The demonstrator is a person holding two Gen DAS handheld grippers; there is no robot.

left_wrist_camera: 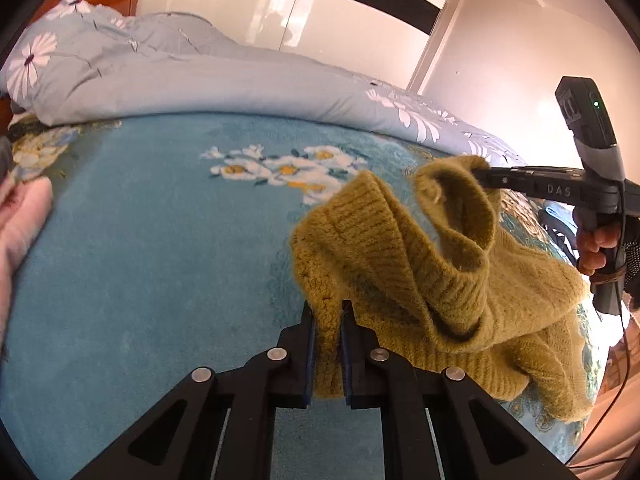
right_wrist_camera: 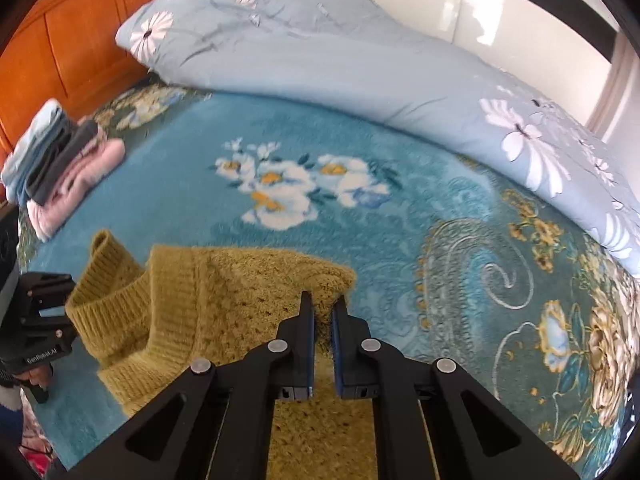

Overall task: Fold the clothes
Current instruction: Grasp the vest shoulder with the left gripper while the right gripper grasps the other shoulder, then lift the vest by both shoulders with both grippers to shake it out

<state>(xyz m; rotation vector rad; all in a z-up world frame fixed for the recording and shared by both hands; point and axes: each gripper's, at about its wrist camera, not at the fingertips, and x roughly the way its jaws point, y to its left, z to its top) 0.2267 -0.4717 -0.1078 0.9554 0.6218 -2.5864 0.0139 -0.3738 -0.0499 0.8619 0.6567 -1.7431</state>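
Note:
A mustard-yellow knit sweater with a ribbed turtleneck collar hangs bunched above the blue floral blanket. My left gripper is shut on one edge of the sweater. My right gripper is shut on another edge of the sweater, near the shoulder. The right gripper also shows in the left wrist view, pinching the sweater by the collar. The left gripper's body shows at the left edge of the right wrist view.
A rolled light-blue floral duvet lies along the far side of the bed. A stack of folded clothes sits near the wooden headboard. A pink garment lies at the left edge.

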